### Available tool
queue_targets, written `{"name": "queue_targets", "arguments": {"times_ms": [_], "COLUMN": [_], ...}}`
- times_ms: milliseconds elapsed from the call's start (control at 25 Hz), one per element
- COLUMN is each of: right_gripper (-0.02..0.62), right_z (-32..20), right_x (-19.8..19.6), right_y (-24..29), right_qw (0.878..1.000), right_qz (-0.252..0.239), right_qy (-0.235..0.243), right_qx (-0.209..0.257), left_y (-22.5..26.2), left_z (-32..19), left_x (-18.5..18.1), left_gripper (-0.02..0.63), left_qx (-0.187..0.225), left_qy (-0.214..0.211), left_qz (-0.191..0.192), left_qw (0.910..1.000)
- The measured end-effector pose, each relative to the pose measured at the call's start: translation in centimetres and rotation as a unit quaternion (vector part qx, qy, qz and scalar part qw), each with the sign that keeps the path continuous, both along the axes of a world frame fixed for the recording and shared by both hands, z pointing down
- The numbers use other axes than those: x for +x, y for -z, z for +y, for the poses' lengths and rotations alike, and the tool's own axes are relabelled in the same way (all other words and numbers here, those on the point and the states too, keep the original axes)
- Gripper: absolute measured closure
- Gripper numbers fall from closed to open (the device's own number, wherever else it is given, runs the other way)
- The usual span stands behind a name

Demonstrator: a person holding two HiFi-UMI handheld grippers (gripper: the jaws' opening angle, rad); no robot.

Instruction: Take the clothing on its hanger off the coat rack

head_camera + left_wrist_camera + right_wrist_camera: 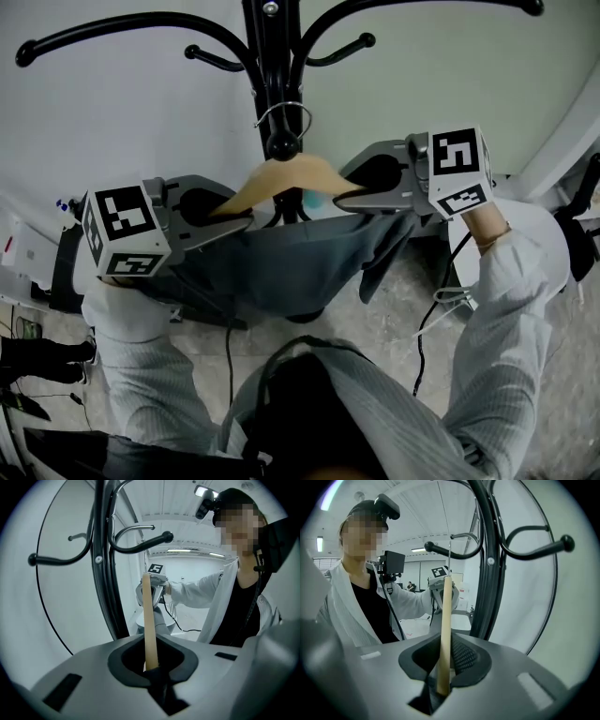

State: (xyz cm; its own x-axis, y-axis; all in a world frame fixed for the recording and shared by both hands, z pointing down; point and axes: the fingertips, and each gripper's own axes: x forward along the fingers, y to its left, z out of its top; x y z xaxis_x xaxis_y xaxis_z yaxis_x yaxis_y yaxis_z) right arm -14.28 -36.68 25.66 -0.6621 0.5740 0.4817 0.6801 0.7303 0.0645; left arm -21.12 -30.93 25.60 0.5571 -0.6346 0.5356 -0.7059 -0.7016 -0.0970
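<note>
A wooden hanger (281,176) carries grey clothing (291,258) and hangs by its metal hook (281,117) on the black coat rack (272,56). My left gripper (246,217) is shut on the hanger's left arm, and my right gripper (342,195) is shut on its right arm. In the left gripper view the wooden arm (149,620) runs up out of the pinched jaws of the left gripper (152,670), next to the rack pole (105,573). The right gripper view shows the same hanger (446,625) clamped in the right gripper (443,686), beside the pole (487,573).
Curved black rack arms (112,33) spread overhead toward a white wall. A cable (441,300) trails over the speckled floor on the right. Dark equipment (42,356) stands at the left edge. The person's grey sleeves (506,309) fill the foreground.
</note>
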Motion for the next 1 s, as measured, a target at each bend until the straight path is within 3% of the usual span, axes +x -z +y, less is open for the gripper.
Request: {"name": "queue_targets", "arguments": {"times_ms": [240,440,720,1000], "right_gripper": [0.54,0.538,0.538,0.538], "right_z": [1.1,1.8,1.7,1.6], "right_x": [3.0,7.2,12.2,13.0], "right_y": [4.1,5.2,2.1,-1.8], "right_qw": [0.998,0.996,0.993,0.991], "right_qz": [-0.038,-0.053,-0.051,-0.047], "right_qy": [-0.016,-0.042,-0.098,-0.126], "right_qx": [0.04,0.059,0.033,0.015], "left_y": [4.0,5.1,1.3,-3.0], "left_z": [0.8,1.2,0.7,0.2], "left_x": [3.0,6.9,11.3,12.0], "left_gripper": [0.571,0.571,0.571,0.571], "left_qx": [0.043,0.048,0.019,-0.003], "left_qy": [0.0,-0.021,-0.079,-0.112], "left_qz": [-0.033,-0.034,-0.008,0.029], "left_qw": [0.9985,0.998,0.9967,0.9933]}}
